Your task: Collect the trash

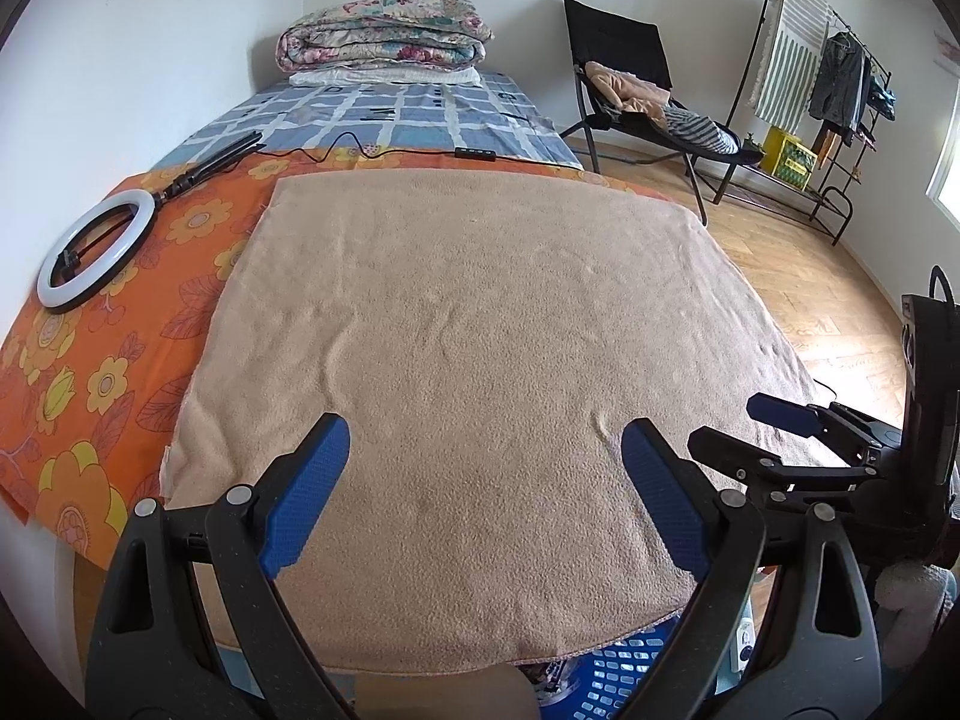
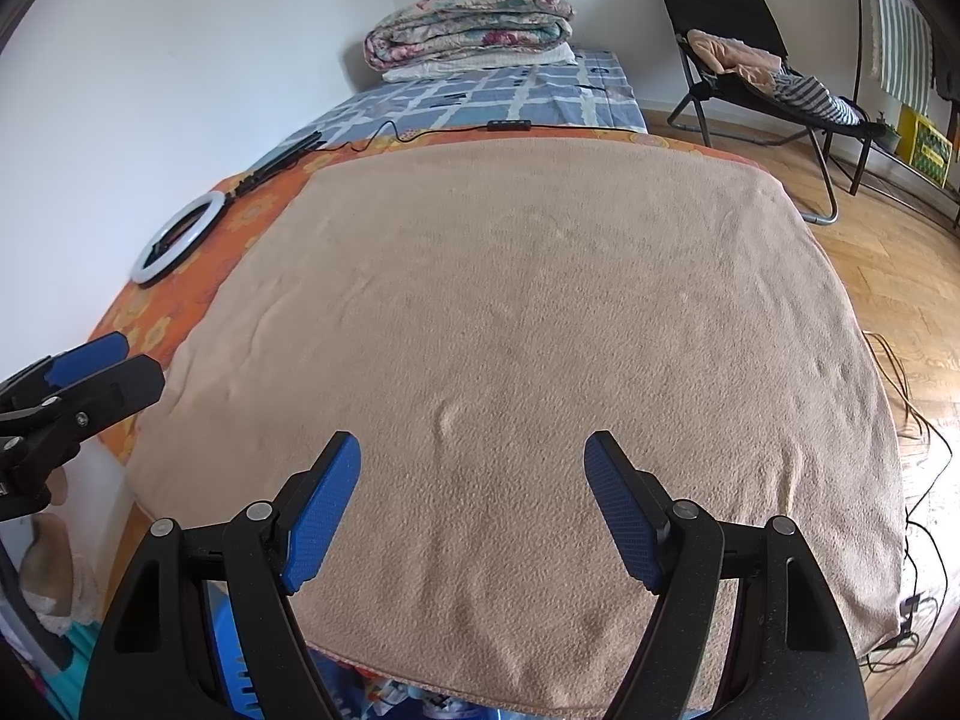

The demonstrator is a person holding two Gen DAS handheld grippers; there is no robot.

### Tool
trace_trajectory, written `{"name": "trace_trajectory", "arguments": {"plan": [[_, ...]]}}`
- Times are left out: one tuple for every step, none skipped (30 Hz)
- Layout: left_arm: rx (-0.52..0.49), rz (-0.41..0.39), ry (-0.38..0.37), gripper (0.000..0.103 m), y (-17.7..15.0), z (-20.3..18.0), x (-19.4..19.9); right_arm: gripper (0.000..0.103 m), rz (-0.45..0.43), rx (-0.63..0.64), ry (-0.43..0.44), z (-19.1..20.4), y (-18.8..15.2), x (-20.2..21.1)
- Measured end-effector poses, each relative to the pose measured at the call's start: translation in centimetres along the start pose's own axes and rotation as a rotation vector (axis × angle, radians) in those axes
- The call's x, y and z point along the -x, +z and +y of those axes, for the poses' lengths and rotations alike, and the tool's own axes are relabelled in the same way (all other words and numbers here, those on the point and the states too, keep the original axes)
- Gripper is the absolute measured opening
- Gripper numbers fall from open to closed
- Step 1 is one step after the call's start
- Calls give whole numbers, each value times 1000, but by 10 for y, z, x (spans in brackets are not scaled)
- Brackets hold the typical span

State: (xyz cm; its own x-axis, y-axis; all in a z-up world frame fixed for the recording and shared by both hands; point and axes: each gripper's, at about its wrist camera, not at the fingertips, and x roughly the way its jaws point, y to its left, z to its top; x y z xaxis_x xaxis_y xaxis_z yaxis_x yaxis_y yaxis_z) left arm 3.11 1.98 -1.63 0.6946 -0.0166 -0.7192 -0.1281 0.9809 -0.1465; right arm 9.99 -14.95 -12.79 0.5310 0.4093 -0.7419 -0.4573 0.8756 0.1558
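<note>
My left gripper (image 1: 486, 450) is open above the near part of a beige fleece blanket (image 1: 480, 312) spread over the bed, with nothing between its blue pads (image 1: 318, 474). My right gripper (image 2: 473, 450) is also open and empty over the same blanket (image 2: 528, 312), to the right of the left one. Each shows in the other's view: the right gripper (image 1: 744, 429) at the right edge, the left gripper (image 2: 120, 363) at the left edge. Nothing lies on the blanket. A blue slotted basket (image 1: 618, 666) (image 2: 234, 654) sits below the bed's near edge, mostly hidden.
A ring light (image 1: 96, 252) on its stand lies on the orange flowered sheet at left, its cable running across the bed. A folded quilt (image 1: 384, 33) is at the far end. A black chair (image 1: 630, 78) with clothes, a clothes rack (image 1: 828, 90) and floor cables (image 2: 918, 420) stand right.
</note>
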Motion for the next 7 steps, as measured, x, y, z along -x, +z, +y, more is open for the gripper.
{"name": "trace_trajectory", "arguments": {"plan": [[-1, 0, 6, 94, 0, -1, 0, 77, 1, 0, 0, 0, 0, 0], [0, 2, 9, 94, 0, -1, 0, 77, 2, 1, -1, 1, 0, -1], [0, 2, 12, 94, 0, -1, 0, 77, 3, 3, -3, 1, 0, -1], [0, -3, 17, 94, 0, -1, 0, 77, 3, 4, -5, 1, -1, -1], [-3, -9, 24, 94, 0, -1, 1, 77, 4, 3, -5, 1, -1, -1], [-9, -10, 31, 94, 0, -2, 1, 77, 5, 3, -5, 1, -1, -1], [-10, -11, 36, 94, 1, -2, 1, 77, 5, 4, -7, 1, -1, -2]]}}
